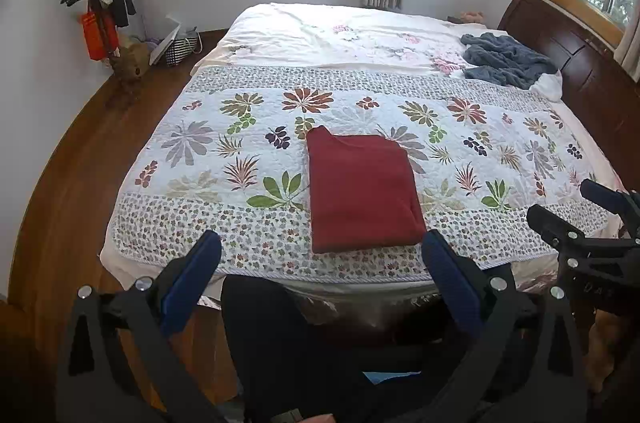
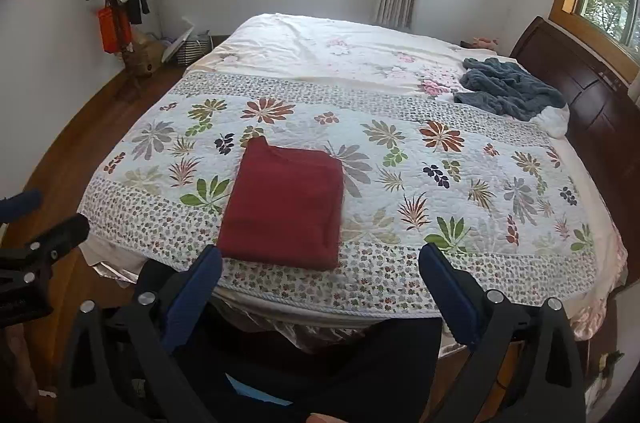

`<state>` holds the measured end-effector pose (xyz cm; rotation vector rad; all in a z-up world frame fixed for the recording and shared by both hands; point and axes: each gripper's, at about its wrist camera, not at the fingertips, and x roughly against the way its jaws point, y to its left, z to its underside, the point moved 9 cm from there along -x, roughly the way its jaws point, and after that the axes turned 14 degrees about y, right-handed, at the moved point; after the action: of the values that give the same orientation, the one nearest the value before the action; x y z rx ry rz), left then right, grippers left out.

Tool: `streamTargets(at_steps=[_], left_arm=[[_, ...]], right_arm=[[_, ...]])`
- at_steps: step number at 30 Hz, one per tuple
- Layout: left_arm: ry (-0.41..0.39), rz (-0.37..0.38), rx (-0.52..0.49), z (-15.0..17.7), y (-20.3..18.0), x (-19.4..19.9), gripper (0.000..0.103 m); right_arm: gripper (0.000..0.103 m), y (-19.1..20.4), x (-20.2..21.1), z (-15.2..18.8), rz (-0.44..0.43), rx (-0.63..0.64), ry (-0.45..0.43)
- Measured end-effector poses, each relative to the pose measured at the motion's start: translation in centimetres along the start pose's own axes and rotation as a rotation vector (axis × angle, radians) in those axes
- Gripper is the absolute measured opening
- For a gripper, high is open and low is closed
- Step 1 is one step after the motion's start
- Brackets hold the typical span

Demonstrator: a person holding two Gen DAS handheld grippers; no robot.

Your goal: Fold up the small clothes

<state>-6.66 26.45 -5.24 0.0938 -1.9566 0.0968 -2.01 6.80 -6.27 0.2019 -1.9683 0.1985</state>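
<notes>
1. Dark red knit garment, folded into a neat rectangle, lies flat on the floral quilted bedspread, near its front edge.
2. Left hand-held gripper and right hand-held gripper: jaws spread wide, holding nothing, short of that edge.
3. Judgement: folding looks complete; the crumpled grey-blue knit at the bedspread's far right remains unfolded.

Far headboard end beyond the frame; coat rack items indistinct.

Bare quilt surrounds the folded red garment.
</notes>
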Motion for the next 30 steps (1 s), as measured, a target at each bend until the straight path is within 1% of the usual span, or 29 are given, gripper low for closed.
streamTargets(at_steps=[10, 23, 30], left_arm=[[-0.01, -0.006, 0.004, -0.06, 0.03, 0.29, 0.099], [-0.01, -0.006, 0.003, -0.11, 0.05, 0.39, 0.099], [-0.012, -0.007, 0.003, -0.42, 0.13, 0.51, 0.099]], right_arm=[[0.099, 0.12, -0.11, 0.03, -0.017, 0.0, 0.0], [0.099, 0.4, -0.1, -0.2, -0.011, 0.009, -0.009], [0.099, 0.59, -0.29, -0.43, -0.017, 0.015, 0.002]])
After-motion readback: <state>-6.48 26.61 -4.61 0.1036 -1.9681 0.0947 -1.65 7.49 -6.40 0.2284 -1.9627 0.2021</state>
